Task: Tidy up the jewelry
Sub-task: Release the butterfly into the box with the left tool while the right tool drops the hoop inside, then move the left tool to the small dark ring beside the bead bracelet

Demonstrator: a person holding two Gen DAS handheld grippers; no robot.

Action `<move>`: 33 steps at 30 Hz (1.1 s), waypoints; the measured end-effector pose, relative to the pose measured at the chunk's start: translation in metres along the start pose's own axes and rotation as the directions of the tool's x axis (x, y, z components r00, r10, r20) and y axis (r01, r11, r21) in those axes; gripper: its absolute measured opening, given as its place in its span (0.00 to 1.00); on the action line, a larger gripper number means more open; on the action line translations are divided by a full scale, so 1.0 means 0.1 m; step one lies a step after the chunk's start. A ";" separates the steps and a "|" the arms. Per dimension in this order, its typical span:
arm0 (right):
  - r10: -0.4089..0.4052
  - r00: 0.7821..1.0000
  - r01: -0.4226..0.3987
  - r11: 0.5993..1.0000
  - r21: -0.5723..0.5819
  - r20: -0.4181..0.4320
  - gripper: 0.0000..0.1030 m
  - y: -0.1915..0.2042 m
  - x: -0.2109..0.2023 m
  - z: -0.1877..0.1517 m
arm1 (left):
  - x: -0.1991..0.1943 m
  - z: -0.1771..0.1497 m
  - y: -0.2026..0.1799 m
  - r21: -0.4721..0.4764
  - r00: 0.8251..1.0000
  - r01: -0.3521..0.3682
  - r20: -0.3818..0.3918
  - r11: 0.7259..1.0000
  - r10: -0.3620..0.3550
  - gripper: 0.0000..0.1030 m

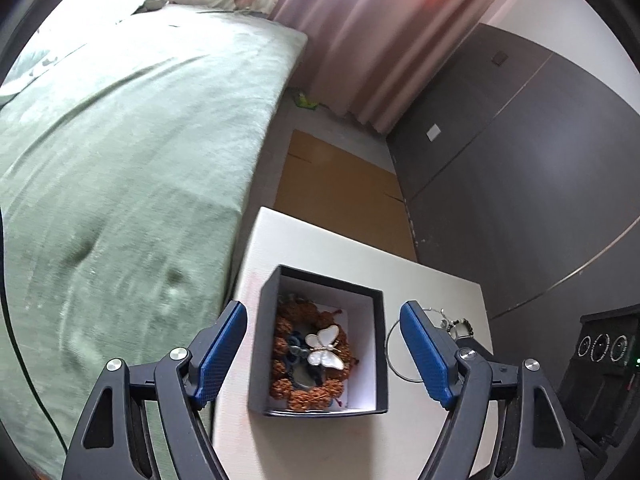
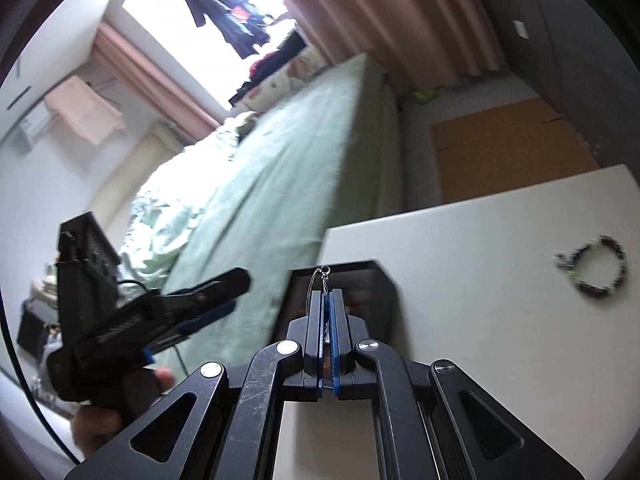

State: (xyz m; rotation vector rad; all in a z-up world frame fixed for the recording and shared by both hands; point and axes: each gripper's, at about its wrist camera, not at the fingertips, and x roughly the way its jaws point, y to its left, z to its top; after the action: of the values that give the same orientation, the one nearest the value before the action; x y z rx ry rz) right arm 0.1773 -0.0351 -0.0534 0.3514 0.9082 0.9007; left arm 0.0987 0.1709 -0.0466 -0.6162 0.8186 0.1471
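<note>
A black jewelry box [image 1: 320, 344] with a white lining stands open on the white table [image 1: 352, 248]. Inside lie a brown beaded bracelet [image 1: 288, 384] and a white butterfly brooch [image 1: 326, 346]. My left gripper [image 1: 322, 354] is open, its jaws wide on either side of the box. A thin silver hoop [image 1: 394, 354] lies right of the box. My right gripper [image 2: 327, 300] is shut on a thin silver hoop [image 2: 323, 276], held just over the box [image 2: 372, 280]. A dark beaded bracelet [image 2: 600, 268] lies on the table to the right.
A bed with a green cover [image 1: 120, 160] runs along the table's left side. A cardboard sheet [image 1: 340, 184] lies on the floor beyond the table. Dark cabinet doors [image 1: 520, 160] stand on the right. The left gripper [image 2: 192, 312] shows in the right wrist view.
</note>
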 end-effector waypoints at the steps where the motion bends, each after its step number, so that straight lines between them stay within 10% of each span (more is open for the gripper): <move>1: 0.012 1.000 -0.012 1.000 0.000 0.005 0.04 0.04 0.02 -0.02 | 0.00 0.00 0.02 -0.003 1.000 -0.004 0.001 1.000 0.004 0.77; 4: 0.004 1.000 -0.004 1.000 0.008 0.007 0.05 0.07 0.14 -0.02 | 0.02 0.00 0.04 0.006 1.000 -0.028 0.000 1.000 0.028 0.77; 6: -0.021 0.998 0.022 0.999 0.026 -0.059 0.21 0.01 0.25 -0.03 | 0.02 -0.01 0.03 0.012 1.000 -0.028 0.001 1.000 0.028 0.77; 8: -0.075 0.994 0.077 0.996 0.033 -0.073 0.67 -0.05 0.22 -0.05 | 0.01 -0.03 0.00 0.024 1.000 -0.025 0.003 0.999 0.025 0.77; 14: -0.149 0.988 0.150 0.989 0.022 -0.039 0.93 -0.19 -0.10 0.01 | 0.05 -0.07 -0.15 0.055 1.000 -0.015 0.002 0.998 0.015 0.77; 33: -0.307 0.946 0.296 0.949 0.109 0.102 1.00 -0.79 -1.03 0.14 | 0.32 -0.47 -1.04 0.243 0.998 0.043 -0.054 0.969 -0.031 0.94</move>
State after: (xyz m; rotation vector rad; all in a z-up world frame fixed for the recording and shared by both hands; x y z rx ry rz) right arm 0.1991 -0.1626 -0.0388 0.3298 0.8677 0.5511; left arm 0.1273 0.0560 -0.0465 -0.4033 0.8572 -0.0037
